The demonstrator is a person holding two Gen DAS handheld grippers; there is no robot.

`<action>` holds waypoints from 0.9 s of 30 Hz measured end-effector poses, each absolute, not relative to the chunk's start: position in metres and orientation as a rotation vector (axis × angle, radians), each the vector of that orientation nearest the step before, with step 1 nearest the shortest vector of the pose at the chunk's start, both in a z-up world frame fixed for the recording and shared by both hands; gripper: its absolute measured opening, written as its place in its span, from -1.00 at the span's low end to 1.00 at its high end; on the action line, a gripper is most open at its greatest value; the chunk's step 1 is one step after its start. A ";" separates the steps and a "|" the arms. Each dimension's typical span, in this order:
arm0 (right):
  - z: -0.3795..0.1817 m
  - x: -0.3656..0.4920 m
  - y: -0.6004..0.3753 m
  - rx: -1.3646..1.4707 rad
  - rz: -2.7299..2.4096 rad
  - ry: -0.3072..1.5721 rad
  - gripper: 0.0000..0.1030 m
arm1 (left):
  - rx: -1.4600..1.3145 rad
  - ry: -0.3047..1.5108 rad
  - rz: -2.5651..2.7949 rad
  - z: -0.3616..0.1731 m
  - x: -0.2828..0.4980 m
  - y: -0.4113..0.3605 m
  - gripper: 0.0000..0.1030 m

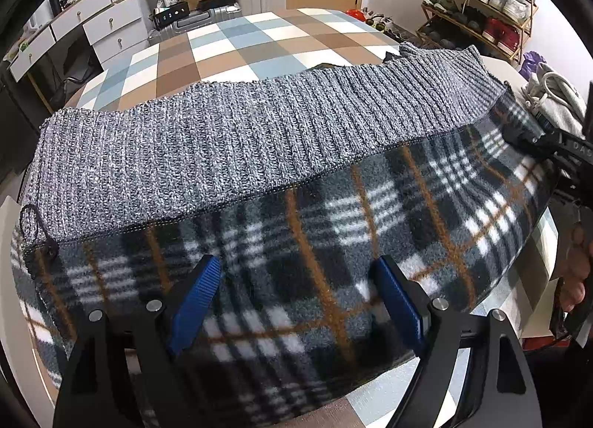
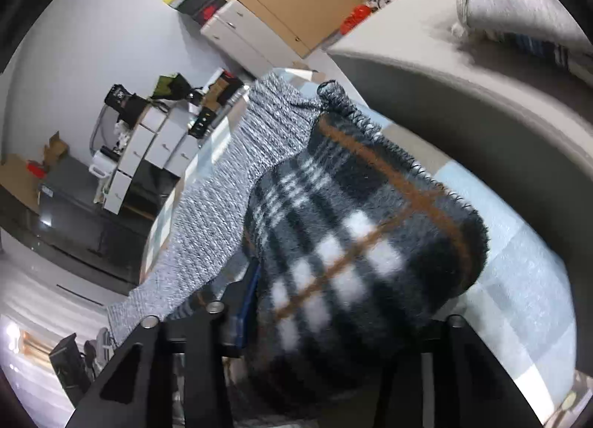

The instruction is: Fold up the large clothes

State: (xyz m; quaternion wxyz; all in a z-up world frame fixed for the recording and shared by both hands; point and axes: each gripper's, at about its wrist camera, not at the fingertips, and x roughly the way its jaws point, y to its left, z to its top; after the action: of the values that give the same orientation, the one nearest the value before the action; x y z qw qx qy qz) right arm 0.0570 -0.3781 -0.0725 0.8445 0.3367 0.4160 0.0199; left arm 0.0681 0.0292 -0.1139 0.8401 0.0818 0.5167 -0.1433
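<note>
Two grippers, left gripper [image 1: 296,298] spread over plaid garment [image 1: 333,227], right gripper [image 2: 318,316] clutching it

Both views are evenly lit by soft, cool indoor light with faint shadows. Fisheye distortion bends straight lines and leaves dark corners. The left wrist view is fairly sharp; the right wrist view is smeared, its plaid fabric [image 2: 355,242] up close blurred.

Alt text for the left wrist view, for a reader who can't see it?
A garment, grey knit outside and plaid fleece inside, lies across a checked bed. The left gripper hangs open over the plaid; drawers and a shoe rack stand behind.
</note>
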 end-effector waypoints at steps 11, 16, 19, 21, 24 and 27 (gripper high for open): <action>-0.022 0.030 -0.355 0.429 -0.006 0.723 -0.43 | 0.167 1.103 -0.393 -0.114 0.057 0.005 0.59; -0.009 0.009 -0.367 0.317 -0.062 0.674 -0.43 | 0.205 1.096 -0.511 -0.113 0.045 -0.023 0.59; -0.011 0.008 -0.377 0.235 -0.114 0.733 -0.44 | 0.198 1.099 -0.563 -0.112 0.042 -0.035 0.59; -0.005 0.010 -0.385 0.223 -0.125 0.750 -0.44 | 0.163 1.116 -0.593 -0.110 0.044 -0.037 0.59; 0.016 0.015 -0.375 0.149 -0.131 0.746 -0.44 | 0.099 1.149 -0.632 -0.103 0.048 -0.028 0.58; 0.039 0.020 -0.346 0.039 -0.105 0.721 -0.44 | -0.015 1.170 -0.637 -0.084 0.045 -0.002 0.57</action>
State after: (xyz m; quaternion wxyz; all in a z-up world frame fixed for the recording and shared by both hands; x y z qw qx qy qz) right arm 0.0198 -0.3457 0.0390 0.9341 0.0193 0.3528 -0.0516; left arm 0.0446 -0.0022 -0.0841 0.7861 -0.0072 0.5427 -0.2956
